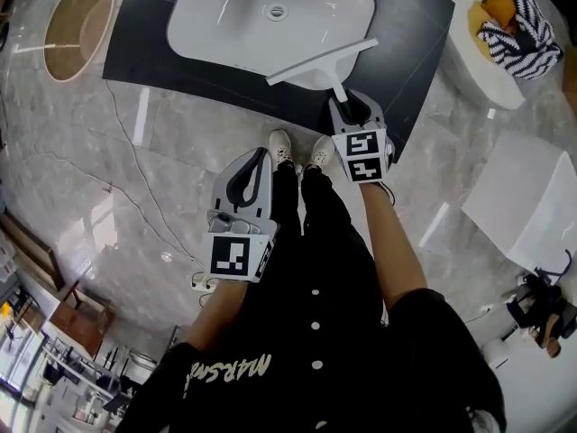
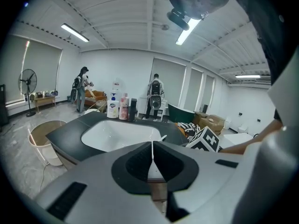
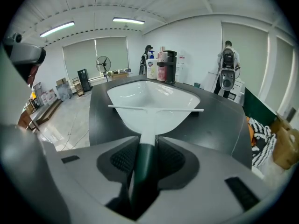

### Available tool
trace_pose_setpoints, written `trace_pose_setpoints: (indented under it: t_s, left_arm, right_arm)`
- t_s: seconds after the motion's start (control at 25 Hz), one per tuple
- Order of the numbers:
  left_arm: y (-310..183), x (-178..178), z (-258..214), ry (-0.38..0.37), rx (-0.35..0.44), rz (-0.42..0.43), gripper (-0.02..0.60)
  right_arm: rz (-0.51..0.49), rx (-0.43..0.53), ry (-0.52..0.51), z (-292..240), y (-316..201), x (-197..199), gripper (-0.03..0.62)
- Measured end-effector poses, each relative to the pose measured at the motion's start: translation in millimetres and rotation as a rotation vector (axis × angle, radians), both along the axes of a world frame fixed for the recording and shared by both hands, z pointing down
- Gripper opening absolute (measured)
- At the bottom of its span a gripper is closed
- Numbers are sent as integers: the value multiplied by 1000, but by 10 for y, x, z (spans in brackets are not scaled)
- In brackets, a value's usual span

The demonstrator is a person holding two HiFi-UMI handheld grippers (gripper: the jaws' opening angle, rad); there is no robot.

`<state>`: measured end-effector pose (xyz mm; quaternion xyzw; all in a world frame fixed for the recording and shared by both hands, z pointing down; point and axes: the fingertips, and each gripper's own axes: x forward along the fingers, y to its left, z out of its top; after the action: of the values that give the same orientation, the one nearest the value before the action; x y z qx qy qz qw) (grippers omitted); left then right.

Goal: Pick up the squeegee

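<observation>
Closest in, the left gripper (image 1: 261,156) is hanging idle beside the person's legs, its jaws pressed together on nothing. Just ahead, the right gripper (image 1: 350,105) is angling down at the front edge of the dark counter (image 1: 144,57). Its jaws are clamping the dark handle of the squeegee (image 1: 317,64), with the pads appearing to touch it on both sides. The squeegee's white blade is lying across the near rim of the white basin (image 1: 225,16), which is sitting in the counter. Farther off, bottles (image 3: 159,62) are standing at the basin's far edge. The grasp is looking made, so the lift is coming up. That move is calling for a firm hold and a straight rise, keeping the long blade from tipping or catching the rim.
</observation>
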<state>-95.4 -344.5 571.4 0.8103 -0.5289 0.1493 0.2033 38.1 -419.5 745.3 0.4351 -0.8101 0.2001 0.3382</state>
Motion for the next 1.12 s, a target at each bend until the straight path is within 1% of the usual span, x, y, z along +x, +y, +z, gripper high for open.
trace_pose_setpoints:
  t_s: [0.12,0.2,0.4,0.68,0.76,0.88,1.04,1.12]
  left_arm:
    - [13,17,16,0,-4,-4,18]
    - [14,18,11,-4,-4,-7,18]
    - [-15,13,-63,-11,14,-13,18]
    - [-86,40,-248,-14,56,-3,18]
    - [-115,60,-330,-12,74,4,18]
    - [-173,73,-469,-10,106,14,18]
    - [-284,78,-671,4,147,11,18]
    - [-324,97,-808,8,174,23,18]
  right_arm:
    - [-16,-3,17,0,9,-14,100]
    - [-19,-1,13,6,13,-33,98]
    - [8,-19,0,-37,8,-20,89]
    - [-10,20,45,-300,-67,54,86]
    - [-4,44,45,-413,-113,84,86]
    - [9,94,15,-639,-213,103,86]
    - [40,173,-18,-1112,-352,178,86]
    - [59,216,-31,-1386,-393,212,86]
